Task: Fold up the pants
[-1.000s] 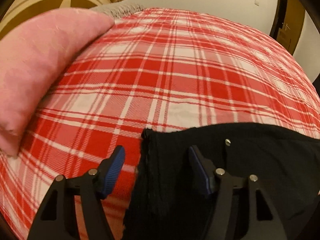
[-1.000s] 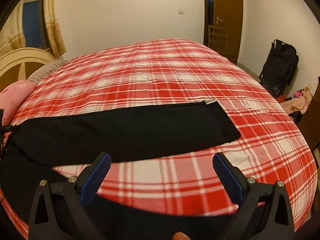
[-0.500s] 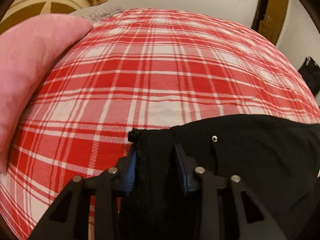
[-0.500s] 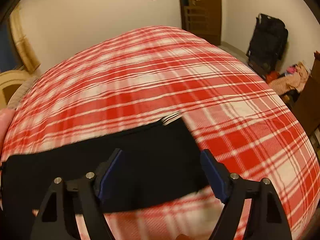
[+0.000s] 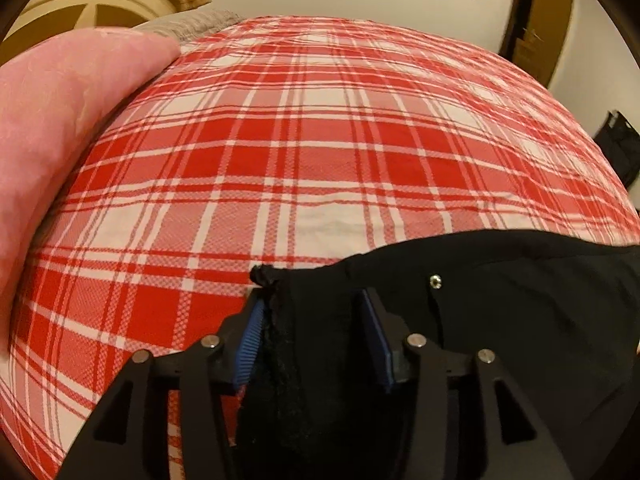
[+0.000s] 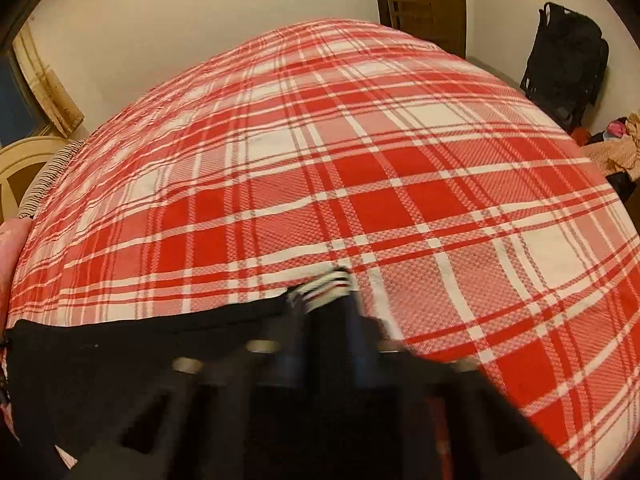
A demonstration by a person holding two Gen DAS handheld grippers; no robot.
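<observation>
Black pants (image 5: 520, 320) lie on the red plaid bed cover (image 5: 320, 140). In the left wrist view their waistband corner (image 5: 262, 276) sits between the jaws of my left gripper (image 5: 312, 312). The jaws are opening, and both blue pads (image 5: 248, 340) show bare faces that do not press the cloth. A metal stud (image 5: 435, 281) shines just right of the jaws. In the right wrist view the pants (image 6: 140, 360) stretch off to the left. My right gripper (image 6: 326, 316), blurred, is shut on the leg end by its white striped hem (image 6: 324, 282).
A pink pillow (image 5: 60, 120) lies at the left of the bed, with a cream headboard (image 5: 80, 4) behind it. Off the right side stand a black bag (image 6: 564, 60) and a heap of clothes (image 6: 616, 148). A wooden door (image 6: 424, 0) is at the back.
My right gripper swept right along the leg to its hem and went from wide open to shut there. My left gripper narrowed around the waistband corner, then widened a little.
</observation>
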